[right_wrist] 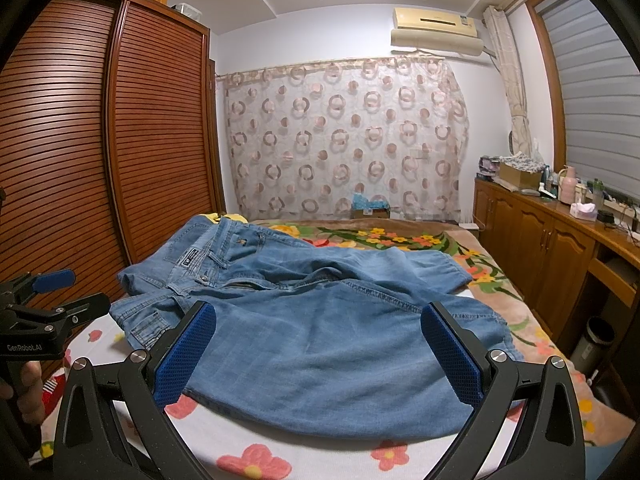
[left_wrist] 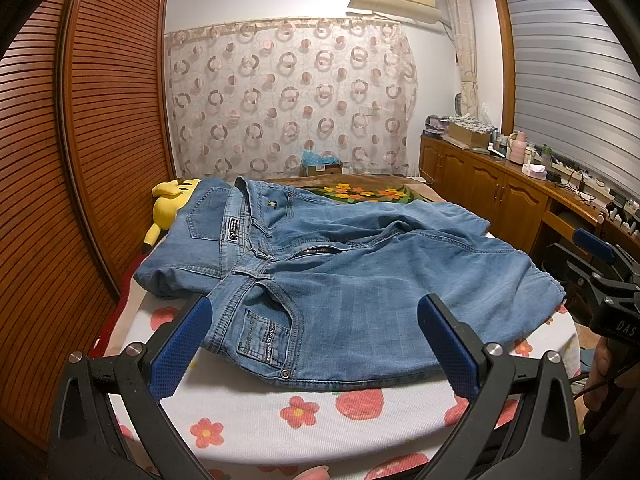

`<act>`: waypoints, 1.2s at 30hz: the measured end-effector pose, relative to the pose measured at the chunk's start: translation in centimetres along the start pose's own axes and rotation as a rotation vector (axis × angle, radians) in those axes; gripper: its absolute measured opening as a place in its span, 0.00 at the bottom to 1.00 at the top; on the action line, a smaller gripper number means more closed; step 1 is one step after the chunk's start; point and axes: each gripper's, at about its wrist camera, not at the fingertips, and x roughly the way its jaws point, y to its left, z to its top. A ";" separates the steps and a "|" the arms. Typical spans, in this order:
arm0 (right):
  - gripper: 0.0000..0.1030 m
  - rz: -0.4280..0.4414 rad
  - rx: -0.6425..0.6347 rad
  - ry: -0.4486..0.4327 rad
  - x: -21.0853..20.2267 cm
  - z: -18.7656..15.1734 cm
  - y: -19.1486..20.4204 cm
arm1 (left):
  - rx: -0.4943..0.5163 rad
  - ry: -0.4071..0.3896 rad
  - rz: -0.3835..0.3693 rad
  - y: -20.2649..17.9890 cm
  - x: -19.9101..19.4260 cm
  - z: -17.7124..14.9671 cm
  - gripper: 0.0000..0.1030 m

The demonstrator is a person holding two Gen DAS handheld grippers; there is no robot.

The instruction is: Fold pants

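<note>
Bed (left_wrist: 360,412): we see a white cover with red flowers near us and a floral blanket (right_wrist: 400,236) farther back.
Jeans (left_wrist: 360,280): they lie on the bed just ahead of both grippers, already doubled over in part, waistband to the far left, legs running right. We judge the long axis to run left to right across our view.
Left gripper (left_wrist: 316,344): fingers wide apart, holding nothing, at the near edge over the front pocket and waist end; we judge it the nearer tool to the waistband.
Right gripper (right_wrist: 320,352): fingers also wide apart and empty, at the near edge over the leg panel; we judge it nearer the hem end at right.
Toy (left_wrist: 168,204): yellow plush at far left, touching the jeans' waist end.
Writing, grippers: we read "GenRobot.AI" on the left gripper body as seen from the right wrist, and "DAS" on the right gripper body as seen from the left wrist.
Writing, jeans: the pocket tab (left_wrist: 270,340) and waistband patch (left_wrist: 232,232) carry lettering too small for us to read surely.
</note>
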 end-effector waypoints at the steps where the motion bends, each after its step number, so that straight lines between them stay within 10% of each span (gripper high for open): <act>1: 0.99 0.000 0.000 0.000 0.0 0.0 0.0 | 0.000 0.000 0.001 0.0 0.0 0.0 1.00; 36: 0.99 0.007 -0.008 0.049 1.1 -0.4 -0.9 | -0.025 0.023 -0.001 1.4 1.5 -0.4 1.00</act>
